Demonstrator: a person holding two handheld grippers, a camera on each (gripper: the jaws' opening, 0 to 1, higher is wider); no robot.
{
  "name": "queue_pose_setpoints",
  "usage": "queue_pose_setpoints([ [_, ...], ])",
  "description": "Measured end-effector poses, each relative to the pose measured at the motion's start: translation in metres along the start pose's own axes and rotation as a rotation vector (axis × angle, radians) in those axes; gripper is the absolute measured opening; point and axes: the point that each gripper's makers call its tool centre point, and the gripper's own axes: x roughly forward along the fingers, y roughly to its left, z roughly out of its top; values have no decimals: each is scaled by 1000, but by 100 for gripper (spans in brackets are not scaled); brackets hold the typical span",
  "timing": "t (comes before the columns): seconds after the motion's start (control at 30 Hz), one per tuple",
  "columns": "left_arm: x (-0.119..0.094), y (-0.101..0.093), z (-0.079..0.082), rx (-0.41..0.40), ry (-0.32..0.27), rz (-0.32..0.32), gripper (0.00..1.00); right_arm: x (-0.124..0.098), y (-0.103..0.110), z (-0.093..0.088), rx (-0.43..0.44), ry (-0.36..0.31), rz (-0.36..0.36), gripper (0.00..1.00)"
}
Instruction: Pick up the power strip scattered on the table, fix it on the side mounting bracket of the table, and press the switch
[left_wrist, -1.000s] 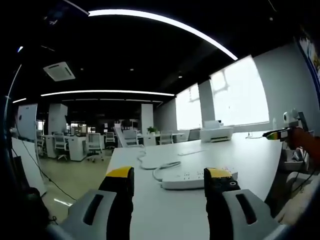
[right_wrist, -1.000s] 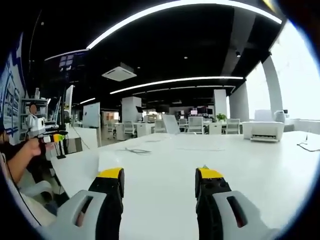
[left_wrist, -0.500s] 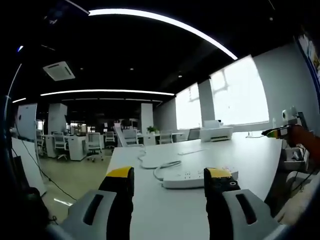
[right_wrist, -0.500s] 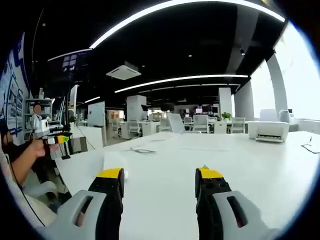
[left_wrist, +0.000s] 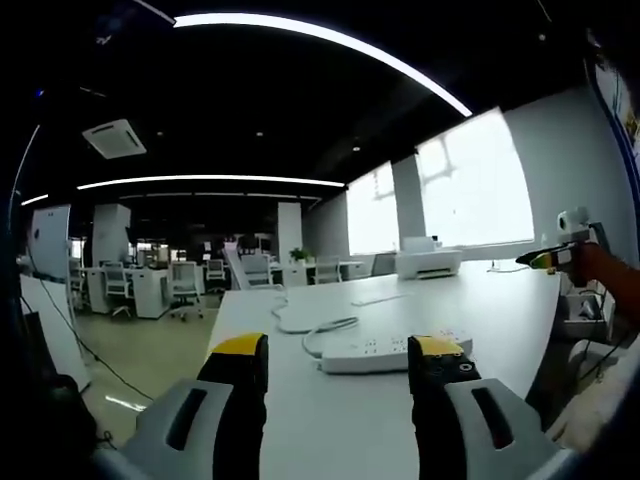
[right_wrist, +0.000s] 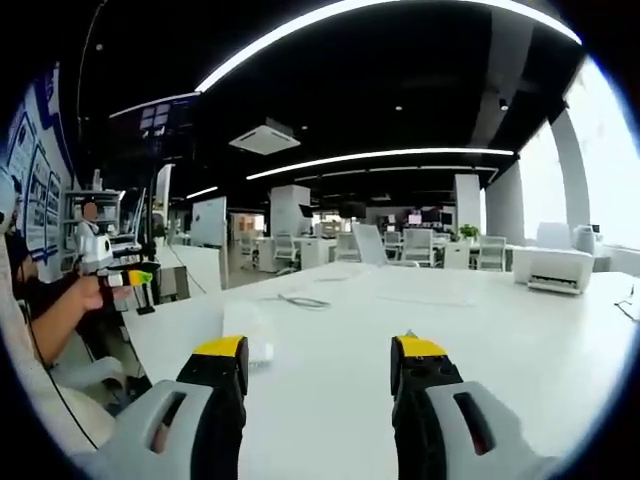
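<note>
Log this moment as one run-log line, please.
stage: approach | left tool: open, empty | right tool: open, empty | white power strip: flat on white table, ungrasped, cable attached

You saw a smooth white plastic power strip (left_wrist: 385, 354) on the matt white table (left_wrist: 500, 320), its cable (left_wrist: 315, 328) rubbery-looking.

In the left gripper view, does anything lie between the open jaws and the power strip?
No. In the left gripper view, only bare white table separates the left gripper from the power strip.
</note>
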Motion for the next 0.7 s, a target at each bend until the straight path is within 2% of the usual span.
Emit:
queue_pose_setpoints([
  [0.43,0,-3,-1,-12,11,-21,61,18,35,32,-50,10,130,55],
  [0.7,1,-7,-7,-24,33,-47,62,32,36,46,-68,35,196,55],
])
